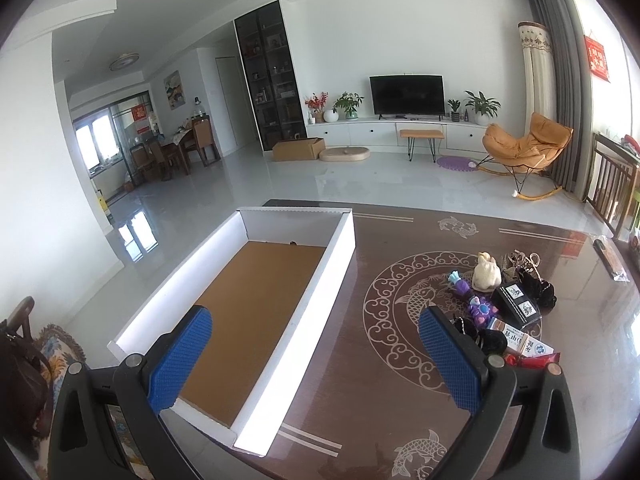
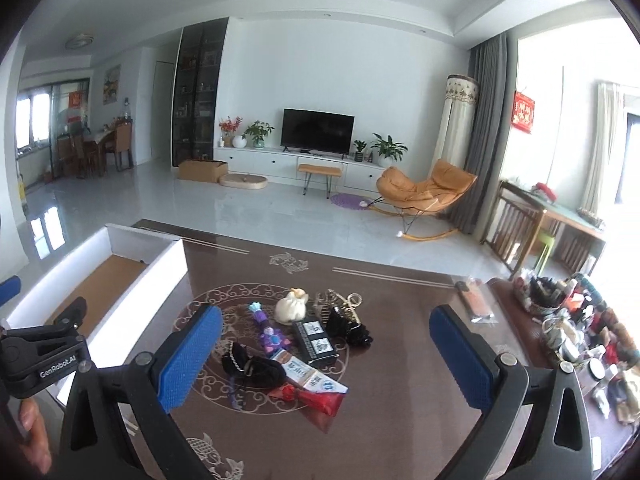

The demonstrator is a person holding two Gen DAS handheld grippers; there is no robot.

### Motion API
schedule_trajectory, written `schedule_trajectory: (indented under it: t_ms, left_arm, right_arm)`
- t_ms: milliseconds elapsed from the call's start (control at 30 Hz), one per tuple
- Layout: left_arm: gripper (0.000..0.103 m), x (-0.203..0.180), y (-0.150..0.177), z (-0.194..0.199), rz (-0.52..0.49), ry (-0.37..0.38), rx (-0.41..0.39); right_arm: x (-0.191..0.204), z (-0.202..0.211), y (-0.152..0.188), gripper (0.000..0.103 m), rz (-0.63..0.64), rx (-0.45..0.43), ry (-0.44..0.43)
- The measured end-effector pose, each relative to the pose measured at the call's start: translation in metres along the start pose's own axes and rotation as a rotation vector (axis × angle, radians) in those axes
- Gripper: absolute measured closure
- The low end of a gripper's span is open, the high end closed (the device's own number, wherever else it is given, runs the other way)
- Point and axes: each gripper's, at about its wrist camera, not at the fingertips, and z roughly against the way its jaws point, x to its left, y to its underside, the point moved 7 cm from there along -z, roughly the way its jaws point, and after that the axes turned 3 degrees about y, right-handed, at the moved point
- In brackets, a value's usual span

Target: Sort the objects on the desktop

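Right wrist view: your pile of small objects (image 2: pixel 296 344) sits mid-table on the ring pattern | white box (image 1: pixel 304 280) stands well left of it, cardboard floor bare | right gripper (image 2: pixel 326 356) jaws spread, holding nothing | left gripper (image 1: pixel 316 356) jaws spread, straddling the box's right wall.

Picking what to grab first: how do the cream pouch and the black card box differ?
The cream pouch stands upright, soft and rounded with a gathered top; the black card box lies flat, rigid and rectangular, with two white picture labels. The pouch sits farther from the camera. Both rest on the brown table, untouched.
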Motion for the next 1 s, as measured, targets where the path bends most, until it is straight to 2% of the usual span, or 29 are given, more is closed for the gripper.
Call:
schedule_trajectory:
  t_ms: [200,300,433,533,633,733,867,1000]
  left_arm:
    - [0.0,-0.008,0.003,-0.002,-0.015,0.006,0.006]
    - [0.0,-0.011,0.005,-0.004,-0.027,0.011,0.012]
    - [0.0,-0.026,0.023,-0.021,-0.057,0.051,0.077]
    - [0.0,-0.037,0.047,-0.038,-0.069,0.07,0.134]
    - [0.0,-0.046,0.069,-0.051,-0.079,0.095,0.187]
    - [0.0,-0.052,0.08,-0.056,-0.093,0.099,0.207]
    - [0.0,-0.05,0.082,-0.057,-0.092,0.095,0.208]
    - [0.0,-0.046,0.075,-0.056,-0.082,0.086,0.199]
  right_arm:
    - [-0.011,-0.011,-0.003,0.0,0.028,0.039,0.051]
    - [-0.019,-0.021,0.001,0.0,0.003,0.069,0.026]
    - [-0.027,-0.043,0.022,0.0,-0.052,0.15,-0.098]
    - [-0.036,-0.062,0.049,0.0,-0.093,0.219,-0.105]
    - [-0.036,-0.063,0.063,0.0,-0.133,0.208,-0.199]
    - [-0.031,-0.062,0.071,0.0,-0.178,0.206,-0.31]
    - [-0.028,-0.06,0.074,0.0,-0.202,0.197,-0.33]
    - [-0.017,-0.05,0.062,0.0,-0.204,0.164,-0.388]
